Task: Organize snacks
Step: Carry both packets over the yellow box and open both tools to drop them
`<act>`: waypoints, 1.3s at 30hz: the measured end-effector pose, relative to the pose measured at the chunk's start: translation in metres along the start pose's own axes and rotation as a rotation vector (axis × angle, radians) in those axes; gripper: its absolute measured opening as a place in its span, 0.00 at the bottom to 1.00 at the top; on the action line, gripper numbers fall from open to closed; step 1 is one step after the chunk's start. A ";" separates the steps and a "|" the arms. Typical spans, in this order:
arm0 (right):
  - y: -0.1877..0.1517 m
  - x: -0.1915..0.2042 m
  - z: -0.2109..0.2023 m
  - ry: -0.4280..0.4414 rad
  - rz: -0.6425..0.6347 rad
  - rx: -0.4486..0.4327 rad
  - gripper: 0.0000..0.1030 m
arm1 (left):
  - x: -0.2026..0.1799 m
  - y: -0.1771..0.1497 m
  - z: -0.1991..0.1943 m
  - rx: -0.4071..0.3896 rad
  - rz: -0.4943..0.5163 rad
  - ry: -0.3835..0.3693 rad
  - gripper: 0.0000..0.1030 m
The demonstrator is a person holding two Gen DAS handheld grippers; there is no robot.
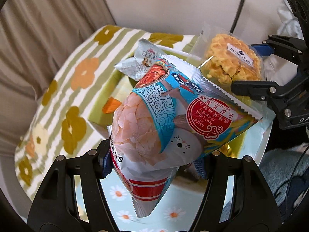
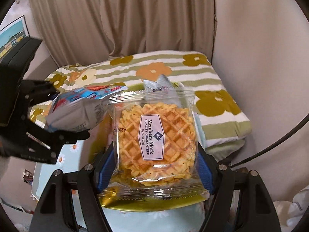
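My left gripper (image 1: pixel 154 166) grasps a shrimp chip bag (image 1: pixel 154 119) reading "OISHI" and "MADE with NATURAL SHRIMPS". My right gripper (image 2: pixel 154 166) clamps a waffle pack (image 2: pixel 154 135) labelled "Member's Mark QUALITY GUARANTEED", both above the green box (image 1: pixel 100 114).

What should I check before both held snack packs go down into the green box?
1. Left gripper clamped on the shrimp chip bag: ok.
2. Right gripper clamped on the waffle pack: ok.
3. Packs clear of each other: cannot tell; the bag overlaps the waffle pack's corner in the right wrist view.
4. Green box in view: ok, beneath the bags.
5. Room inside the box: cannot tell; a silver snack packet is behind the bags, the rest hidden.
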State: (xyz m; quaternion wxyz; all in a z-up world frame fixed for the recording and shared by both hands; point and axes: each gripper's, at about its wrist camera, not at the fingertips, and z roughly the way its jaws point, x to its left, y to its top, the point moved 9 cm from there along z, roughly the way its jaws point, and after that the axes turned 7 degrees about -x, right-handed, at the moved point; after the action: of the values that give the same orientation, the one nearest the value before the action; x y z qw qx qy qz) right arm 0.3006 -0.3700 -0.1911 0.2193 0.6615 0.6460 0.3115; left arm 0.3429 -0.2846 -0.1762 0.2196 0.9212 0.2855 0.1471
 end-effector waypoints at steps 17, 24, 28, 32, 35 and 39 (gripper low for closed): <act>-0.012 -0.024 0.010 0.041 0.115 0.035 0.69 | -0.010 -0.029 0.016 0.014 -0.321 -0.063 0.97; -0.015 -0.009 0.021 0.060 0.084 0.065 0.70 | -0.006 -0.045 -0.007 -0.044 -0.368 -0.009 0.97; -0.015 -0.004 0.027 0.064 0.087 0.070 0.78 | -0.002 -0.048 -0.020 -0.073 -0.389 0.013 0.97; -0.009 -0.001 0.020 0.061 0.085 0.021 0.95 | 0.004 -0.054 -0.032 -0.091 -0.406 0.045 0.97; -0.006 0.001 0.014 0.060 0.102 0.002 0.95 | 0.007 -0.059 -0.039 -0.103 -0.429 0.046 0.97; -0.002 0.010 0.000 0.056 0.088 -0.031 0.95 | 0.012 -0.071 -0.057 -0.132 -0.461 0.080 0.97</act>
State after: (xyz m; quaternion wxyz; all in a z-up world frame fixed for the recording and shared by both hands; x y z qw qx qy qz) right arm 0.2989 -0.3601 -0.1911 0.1975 0.6770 0.6171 0.3491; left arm 0.2972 -0.2070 -0.1602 0.2958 0.8089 0.4862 0.1478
